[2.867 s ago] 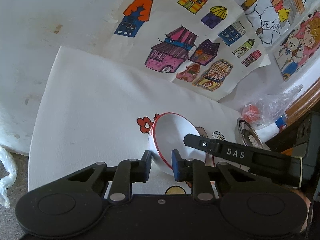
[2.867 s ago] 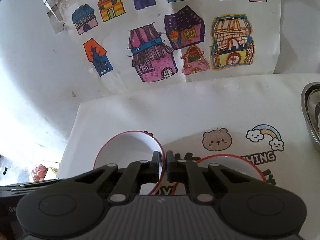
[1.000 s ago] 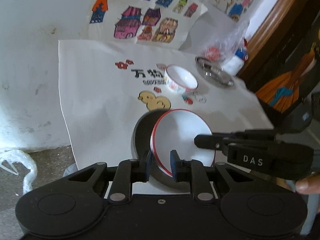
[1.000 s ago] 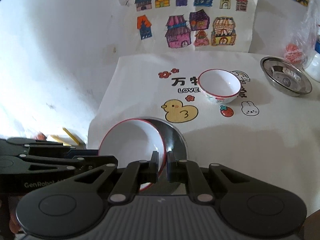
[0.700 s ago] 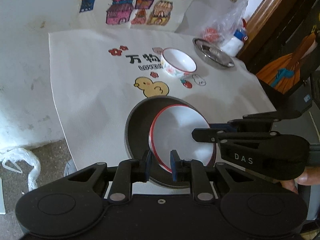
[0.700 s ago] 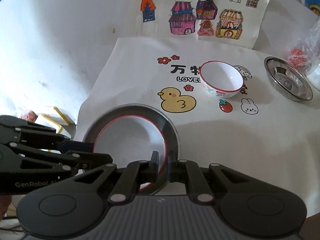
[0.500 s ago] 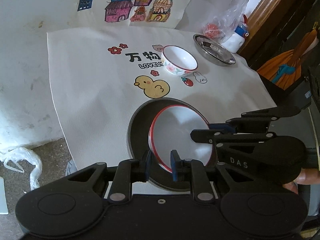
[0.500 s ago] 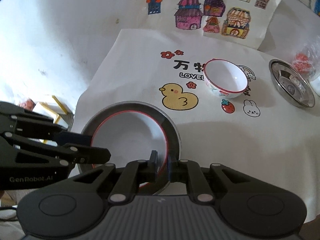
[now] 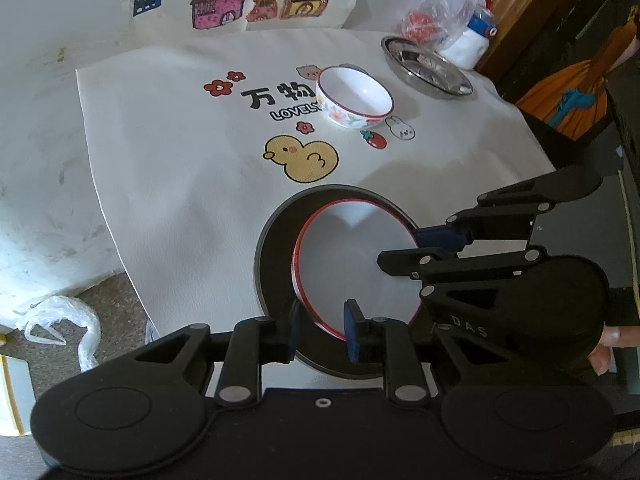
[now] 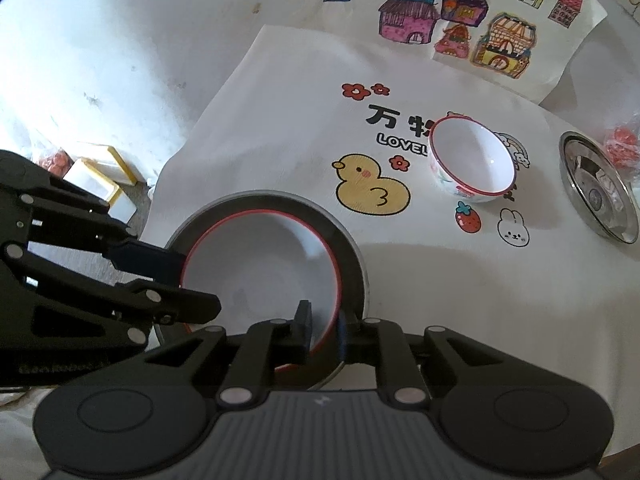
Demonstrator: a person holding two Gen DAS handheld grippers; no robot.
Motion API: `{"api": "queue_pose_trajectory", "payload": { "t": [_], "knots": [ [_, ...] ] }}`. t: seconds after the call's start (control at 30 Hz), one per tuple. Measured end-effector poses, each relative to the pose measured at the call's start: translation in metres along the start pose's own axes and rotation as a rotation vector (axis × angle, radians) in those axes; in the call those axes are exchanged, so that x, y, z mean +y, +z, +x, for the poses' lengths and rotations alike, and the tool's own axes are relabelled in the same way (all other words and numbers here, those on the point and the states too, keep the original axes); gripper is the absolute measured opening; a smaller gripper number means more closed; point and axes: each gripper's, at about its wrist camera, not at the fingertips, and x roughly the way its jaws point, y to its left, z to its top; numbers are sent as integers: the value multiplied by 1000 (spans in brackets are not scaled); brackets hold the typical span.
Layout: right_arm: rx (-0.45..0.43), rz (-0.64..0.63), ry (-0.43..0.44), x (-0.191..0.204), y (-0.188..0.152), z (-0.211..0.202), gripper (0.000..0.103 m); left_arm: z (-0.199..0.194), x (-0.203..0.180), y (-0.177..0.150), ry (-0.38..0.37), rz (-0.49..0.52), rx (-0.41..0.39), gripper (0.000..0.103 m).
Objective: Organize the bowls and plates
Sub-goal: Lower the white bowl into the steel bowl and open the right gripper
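Red-rimmed white bowl (image 9: pixel 352 264) sits inside the dark grey round plate (image 9: pixel 274 256) on the white printed cloth (image 9: pixel 180 168) over the worktop. Left tongs (image 9: pixel 320 330) and right tongs (image 10: pixel 322 332) both stand slightly parted astride its rim, not clamping. Toward 1 o'clock rest a second red-rimmed flowered bowl (image 10: pixel 472 164) and a steel dish (image 10: pixel 596 188).

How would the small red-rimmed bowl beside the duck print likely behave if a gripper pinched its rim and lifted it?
The small bowl looks rigid and glossy, so its thin rim may slip between pads. It stands upright and empty, probably light. Its base seems narrower than its mouth, so a sideways push might tip it on the printed cloth.
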Motion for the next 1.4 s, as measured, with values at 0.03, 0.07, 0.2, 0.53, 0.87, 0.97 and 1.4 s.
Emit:
{"api": "queue_pose_trajectory", "payload": {
  "t": [0.03,0.07,0.2,0.53,0.87,0.97,1.4],
  "knots": [
    [5,-1,3,-1,1,0,15,1,0,1,2,2,7,24],
    [9,-3,6,-1,1,0,15,1,0,2,3,1,13,25],
    [28,-9,16,-3,2,2,15,2,-1,5,4,-3,28,25],
    [40,-28,23,-3,2,2,16,3,-1,9,10,-8,47,29],
    [46,-36,28,-2,1,3,17,2,-4,10,3,-7,54,35],
    [49,-40,26,0,1,3,17,0,-3,10,-4,-9,51,37],
    [30,-44,43,3,-3,-2,29,-8,-2,10,-20,1,24,46]
  ]
}}
